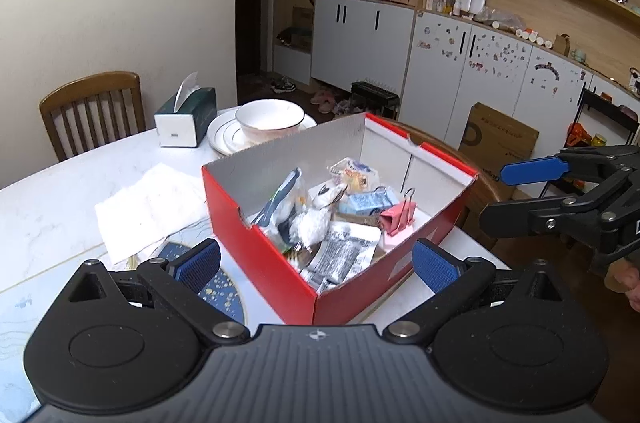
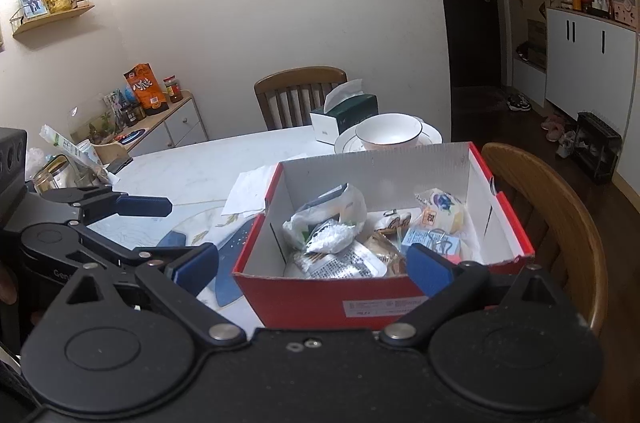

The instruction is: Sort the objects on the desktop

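- Fingers of the left hand-held gripper spread wide, grasping nothing, blue pads either side of the near corner of the red box.
- Right hand-held gripper likewise released and bare, its fingers framing the labelled short end of the box; in the left wrist view it hovers off the box's right side, beyond the counter edge.
- Red box stands on the white counter, open top up; from the right wrist view its long axis runs away from the camera toward the bowl.
- Inside lies a loose heap: pink binder clip with wire handles pointing up, a light blue small carton, a printed silver packet, a crumpled white wrapper and a clear snack bag at the far end.
- Just left of the box, a white paper sheet overlaps a dark blue speckled mat.
- Beyond, the bowl sits on a plate, beside a green tissue box.
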`<act>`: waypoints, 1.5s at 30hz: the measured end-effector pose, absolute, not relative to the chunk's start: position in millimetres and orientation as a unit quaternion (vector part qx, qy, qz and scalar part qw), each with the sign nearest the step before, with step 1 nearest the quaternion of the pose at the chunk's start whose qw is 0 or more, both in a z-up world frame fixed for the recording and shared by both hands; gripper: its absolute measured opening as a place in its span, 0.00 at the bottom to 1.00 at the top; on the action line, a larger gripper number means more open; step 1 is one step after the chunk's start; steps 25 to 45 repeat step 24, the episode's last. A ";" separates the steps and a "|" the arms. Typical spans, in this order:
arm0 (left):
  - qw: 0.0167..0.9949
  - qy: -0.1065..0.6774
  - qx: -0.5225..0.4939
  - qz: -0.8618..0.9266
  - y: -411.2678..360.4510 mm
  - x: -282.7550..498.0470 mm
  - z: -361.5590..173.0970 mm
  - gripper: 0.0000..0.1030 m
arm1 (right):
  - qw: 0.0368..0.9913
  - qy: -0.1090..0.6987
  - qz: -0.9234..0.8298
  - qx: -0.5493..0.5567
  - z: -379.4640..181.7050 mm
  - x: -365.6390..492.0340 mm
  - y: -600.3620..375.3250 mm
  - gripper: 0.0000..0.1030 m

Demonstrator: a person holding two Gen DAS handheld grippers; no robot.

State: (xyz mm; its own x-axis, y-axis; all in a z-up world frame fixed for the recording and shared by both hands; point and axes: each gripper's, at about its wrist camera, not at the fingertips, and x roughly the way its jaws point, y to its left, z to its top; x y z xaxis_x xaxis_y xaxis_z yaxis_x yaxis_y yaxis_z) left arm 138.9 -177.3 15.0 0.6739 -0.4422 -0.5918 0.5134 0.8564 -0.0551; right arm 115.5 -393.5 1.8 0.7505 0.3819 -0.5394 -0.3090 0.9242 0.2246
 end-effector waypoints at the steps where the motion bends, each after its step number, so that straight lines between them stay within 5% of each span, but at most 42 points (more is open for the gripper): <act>1: 0.912 0.310 0.056 -0.262 -176.0 138.5 14.3 1.00 | 0.934 0.301 0.184 0.062 1.4 114.6 -392.7 0.97; 45: 0.902 0.324 0.057 -0.280 -155.7 128.3 8.6 1.00 | 0.934 0.309 0.161 0.074 -2.6 96.4 -369.0 0.97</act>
